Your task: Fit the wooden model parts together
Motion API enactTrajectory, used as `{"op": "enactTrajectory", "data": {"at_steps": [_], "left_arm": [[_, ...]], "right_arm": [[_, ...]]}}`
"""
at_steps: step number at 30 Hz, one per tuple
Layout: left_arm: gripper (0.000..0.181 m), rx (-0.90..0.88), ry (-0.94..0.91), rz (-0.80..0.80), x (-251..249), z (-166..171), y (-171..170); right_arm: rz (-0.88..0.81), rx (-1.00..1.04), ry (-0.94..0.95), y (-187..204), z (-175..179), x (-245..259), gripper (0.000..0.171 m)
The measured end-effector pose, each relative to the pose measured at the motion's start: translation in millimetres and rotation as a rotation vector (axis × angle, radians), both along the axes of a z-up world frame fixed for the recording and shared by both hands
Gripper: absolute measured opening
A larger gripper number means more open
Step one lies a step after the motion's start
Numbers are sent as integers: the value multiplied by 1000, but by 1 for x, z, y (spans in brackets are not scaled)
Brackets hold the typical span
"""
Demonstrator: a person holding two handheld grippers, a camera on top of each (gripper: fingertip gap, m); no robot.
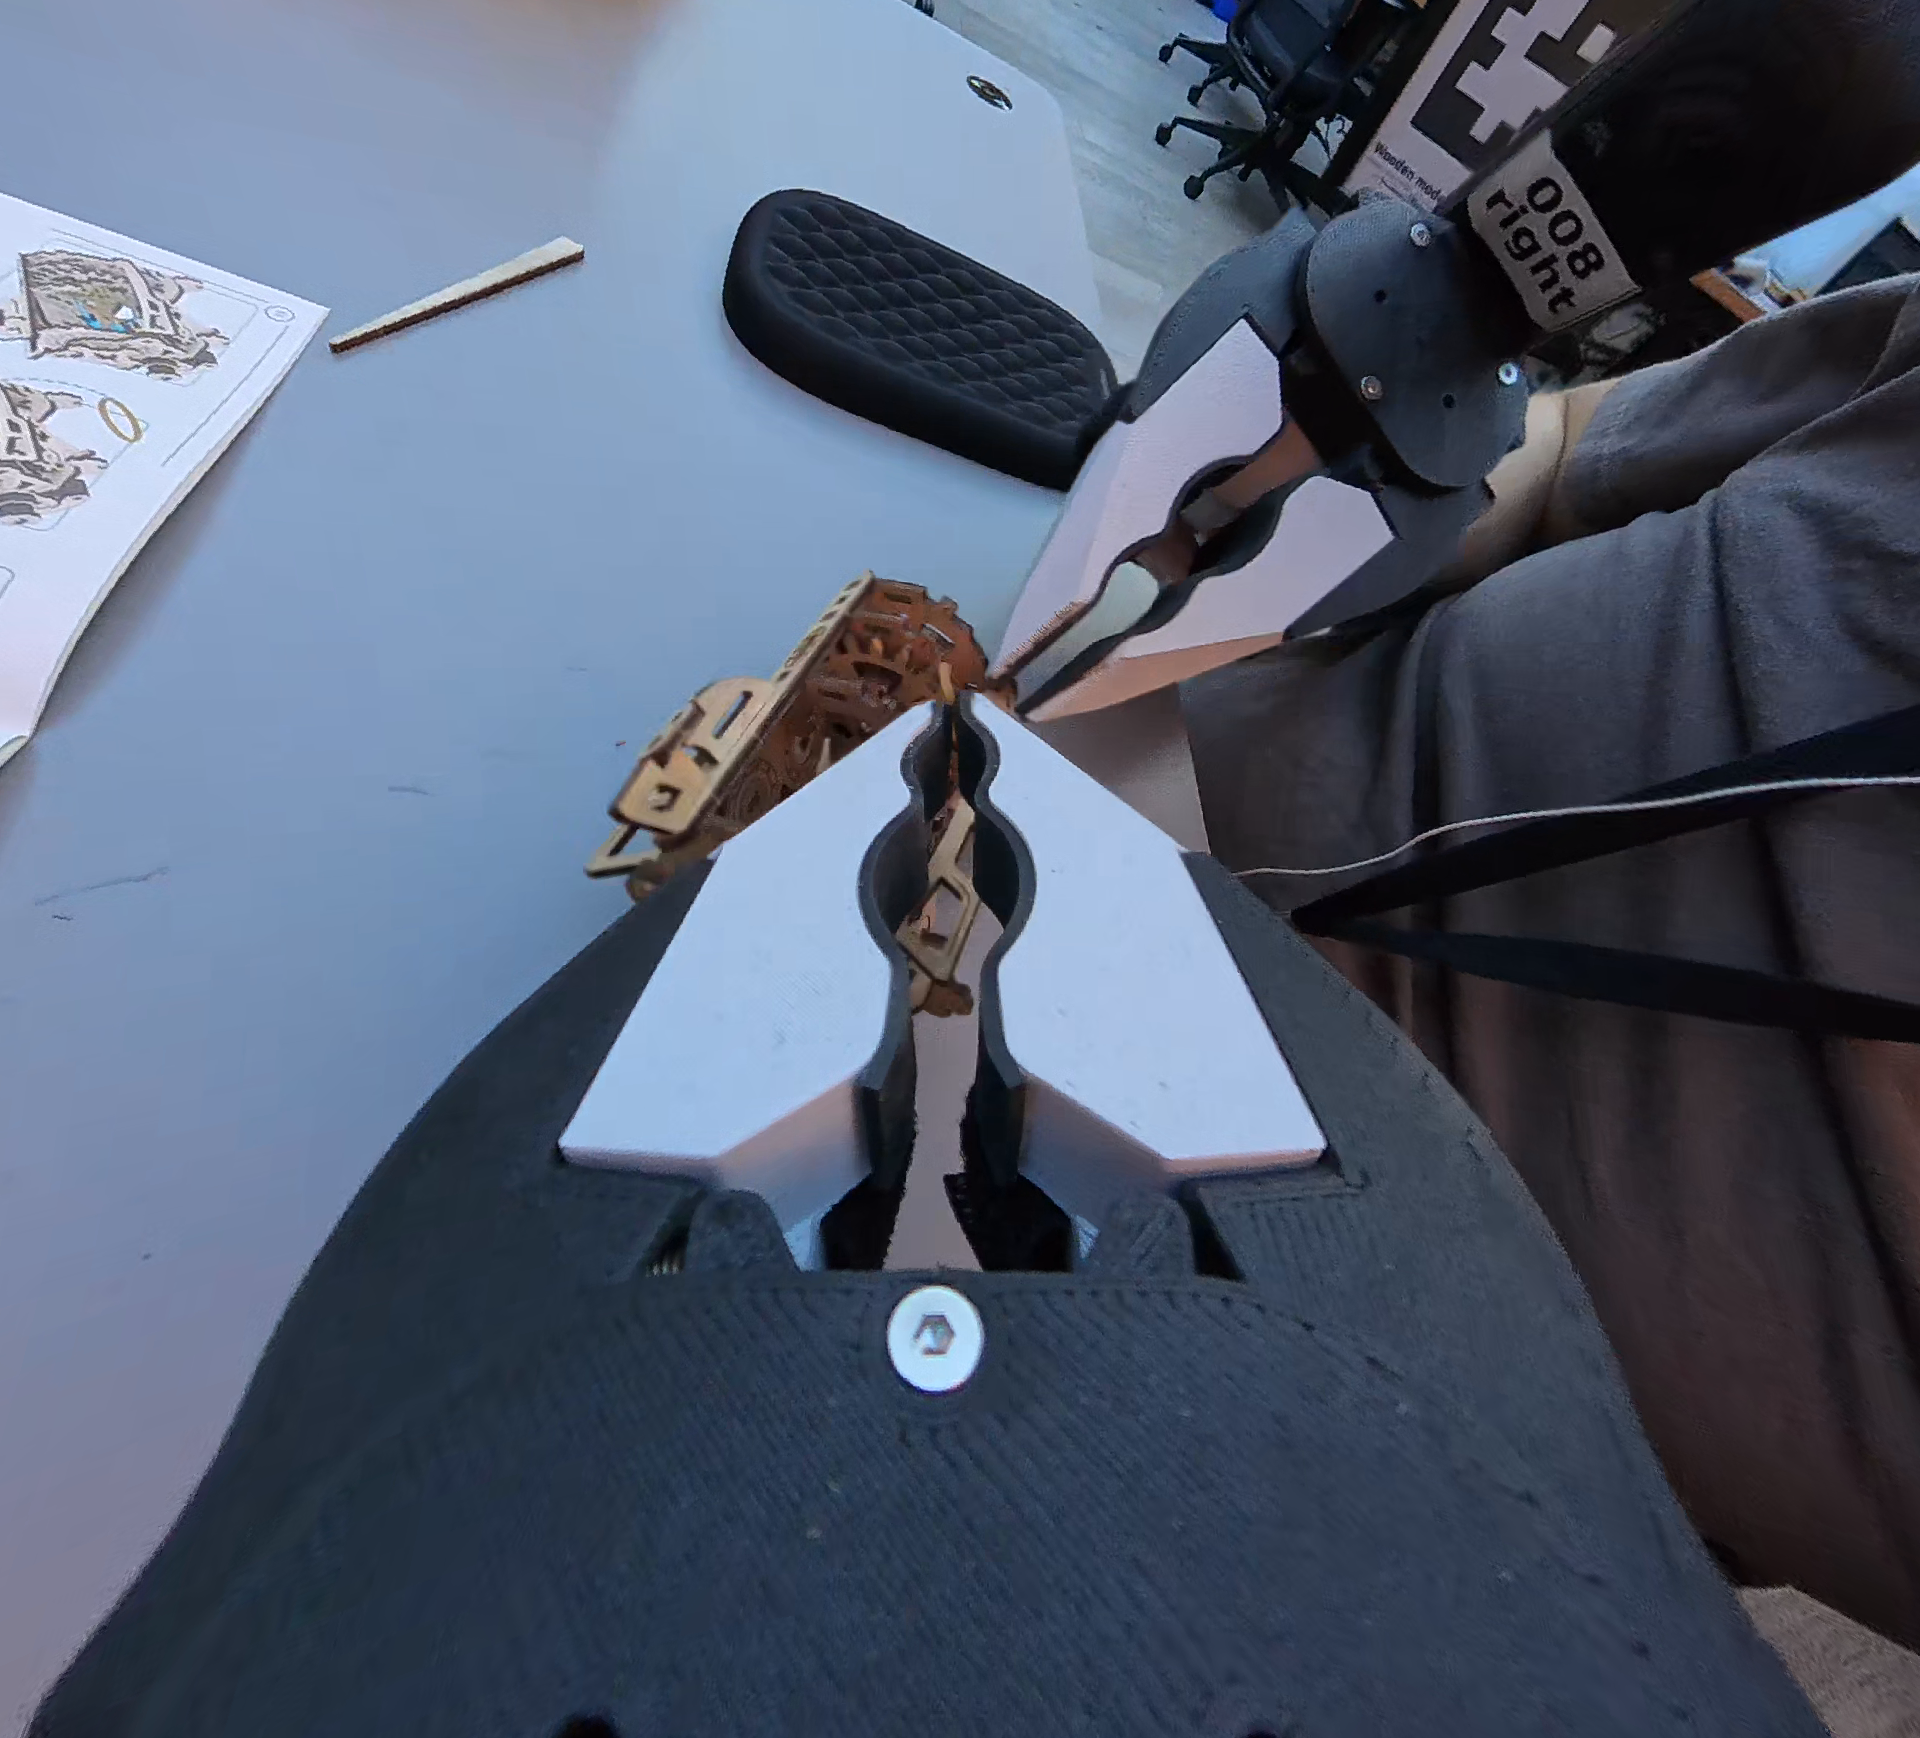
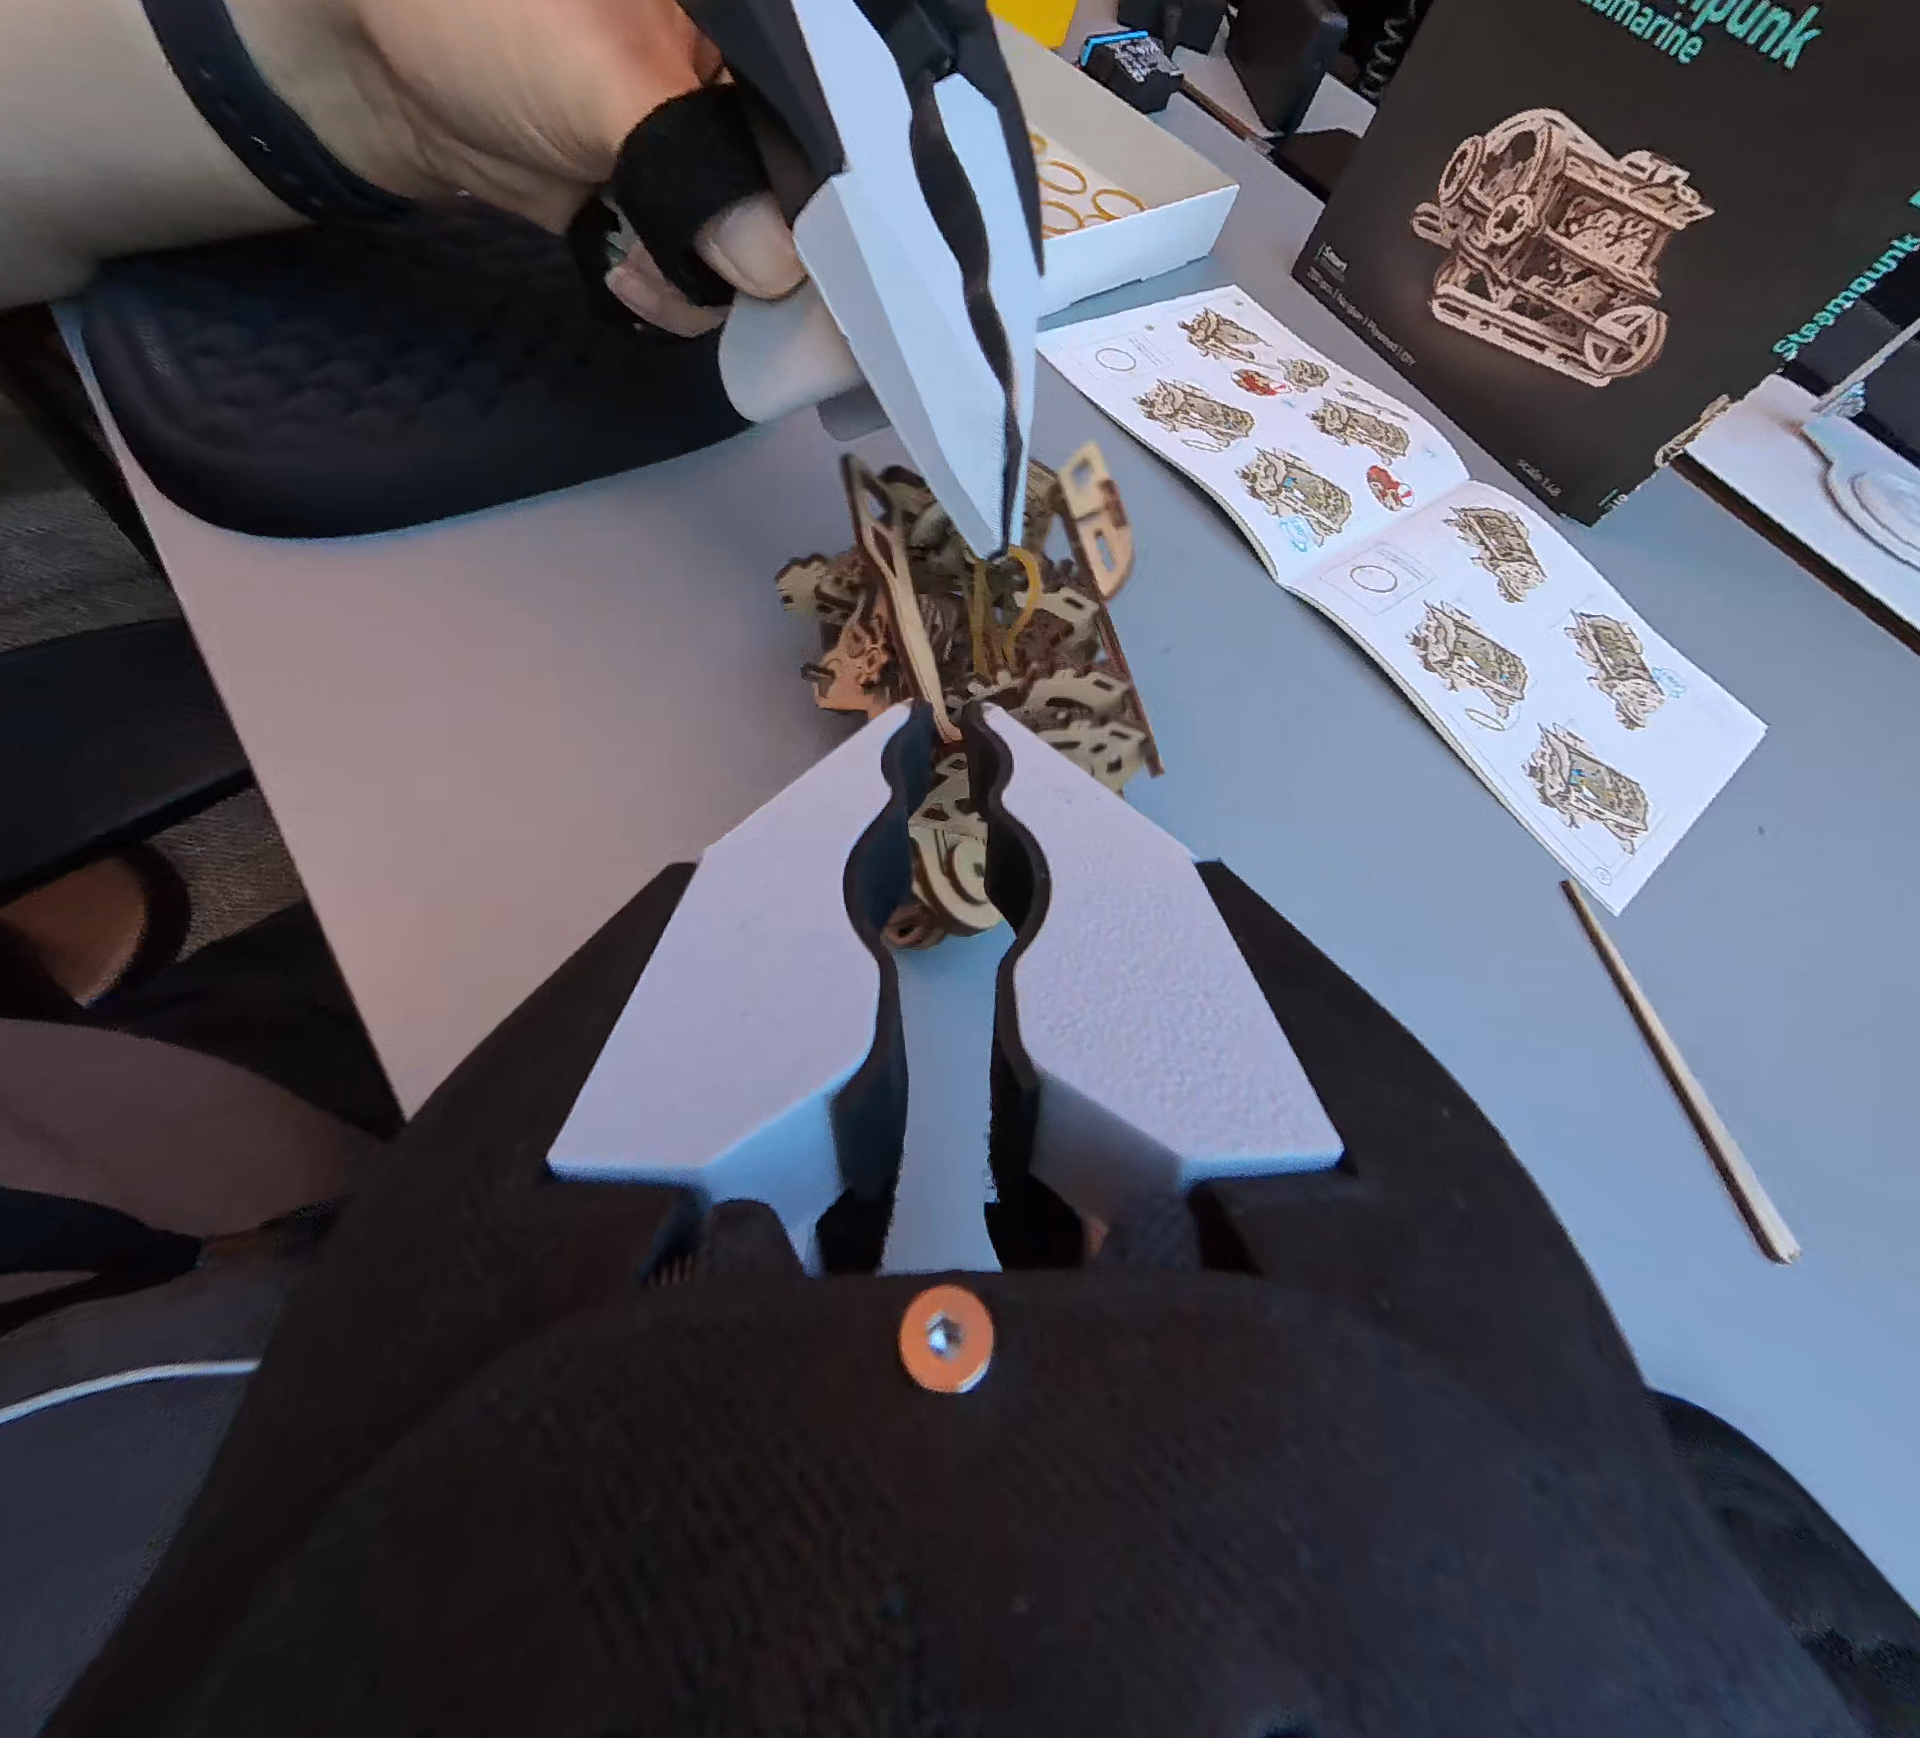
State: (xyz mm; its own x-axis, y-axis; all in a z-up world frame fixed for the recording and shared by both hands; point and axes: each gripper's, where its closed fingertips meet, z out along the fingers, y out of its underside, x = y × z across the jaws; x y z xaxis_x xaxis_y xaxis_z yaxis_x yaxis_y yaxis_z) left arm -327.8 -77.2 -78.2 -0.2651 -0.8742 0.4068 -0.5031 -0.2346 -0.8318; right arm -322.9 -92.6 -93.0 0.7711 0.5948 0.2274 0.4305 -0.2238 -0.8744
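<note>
Wooden model between both grippers' fingers

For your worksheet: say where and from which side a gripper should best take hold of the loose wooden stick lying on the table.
Probably grip the wooden stick at its middle from above, jaws across its narrow width. It lies flat on the table, long and thin, with bare surface on both sides, so closing across the length would not work.

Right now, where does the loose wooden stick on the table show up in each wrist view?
Left wrist view: the wooden stick lies upper left on the grey table, just right of the instruction booklet.
Right wrist view: the stick lies at the right edge, below the booklet.
Shared landmark: the wooden model at centre, at both grippers' tips.
</note>
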Motion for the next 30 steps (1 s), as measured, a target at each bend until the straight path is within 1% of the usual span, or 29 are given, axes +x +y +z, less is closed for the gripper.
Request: {"op": "enactTrajectory", "data": {"at_steps": [1,3,6,8,12,15,19,22,25,30], "left_arm": [[0,-5,0,6,1,0,0],[0,-7,3,22,3,-1,2],[0,-36,4,45,6,-1,5],[0,-59,-2,60,6,1,7],[0,-85,-16,74,5,4,7],[0,-85,-16,75,5,5,6],[0,-90,-13,74,3,4,6],[0,-95,-14,76,2,4,6],[0,-95,-12,77,1,4,6],[0,-93,-3,84,0,2,8]], "right_arm": [[-2,-6,-15,2,-1,5,5],[-12,-12,-22,9,-1,15,7],[2,-18,-4,15,0,20,17],[51,6,49,12,8,10,23],[31,121,41,19,15,1,25],[1,136,49,28,11,-2,26],[-13,166,128,31,16,-7,24],[2,197,86,32,15,-10,16],[14,199,36,33,10,-12,12],[27,179,37,34,6,-13,6]]}}
